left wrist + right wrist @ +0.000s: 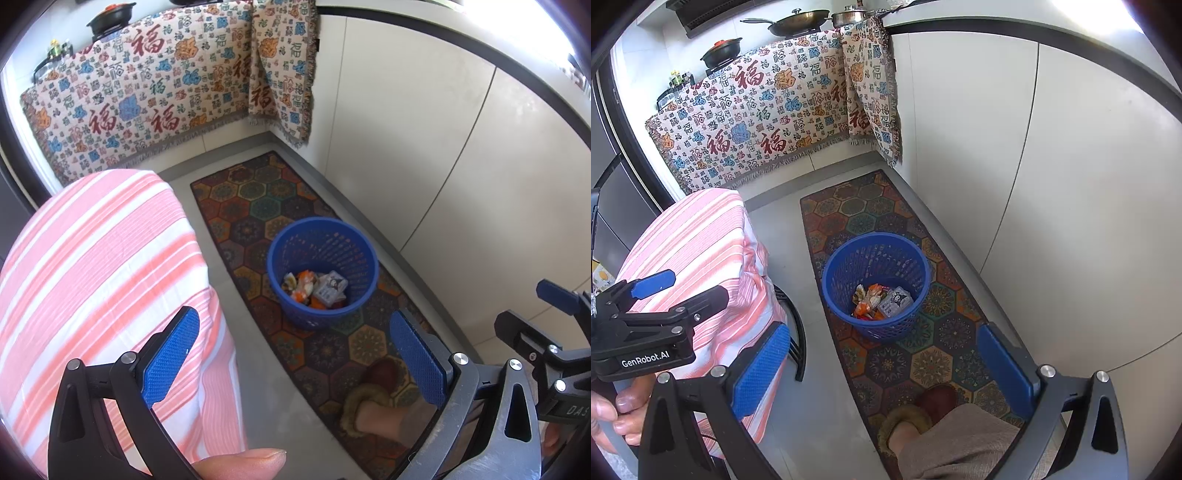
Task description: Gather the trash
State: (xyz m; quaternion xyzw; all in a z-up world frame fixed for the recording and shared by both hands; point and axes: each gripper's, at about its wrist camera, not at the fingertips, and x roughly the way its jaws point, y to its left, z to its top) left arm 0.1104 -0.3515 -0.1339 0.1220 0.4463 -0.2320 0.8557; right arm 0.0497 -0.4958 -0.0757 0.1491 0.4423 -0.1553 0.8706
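Note:
A blue mesh basket (322,273) (876,286) stands on a patterned rug and holds several wrappers (314,290) (881,301), orange ones and a grey-white packet. My left gripper (295,350) hangs open above the floor, nearer than the basket, with nothing between its blue pads. My right gripper (882,363) is likewise open and empty, high above the rug in front of the basket. The right gripper also shows at the right edge of the left wrist view (546,332), and the left gripper at the left edge of the right wrist view (653,317).
A chair draped in pink-striped cloth (103,295) (713,280) stands left of the rug (295,236) (905,354). White cabinets (424,129) line the right side. A patterned blanket (757,122) hangs over the far counter with pots on top. The person's slippered foot (919,413) rests on the rug.

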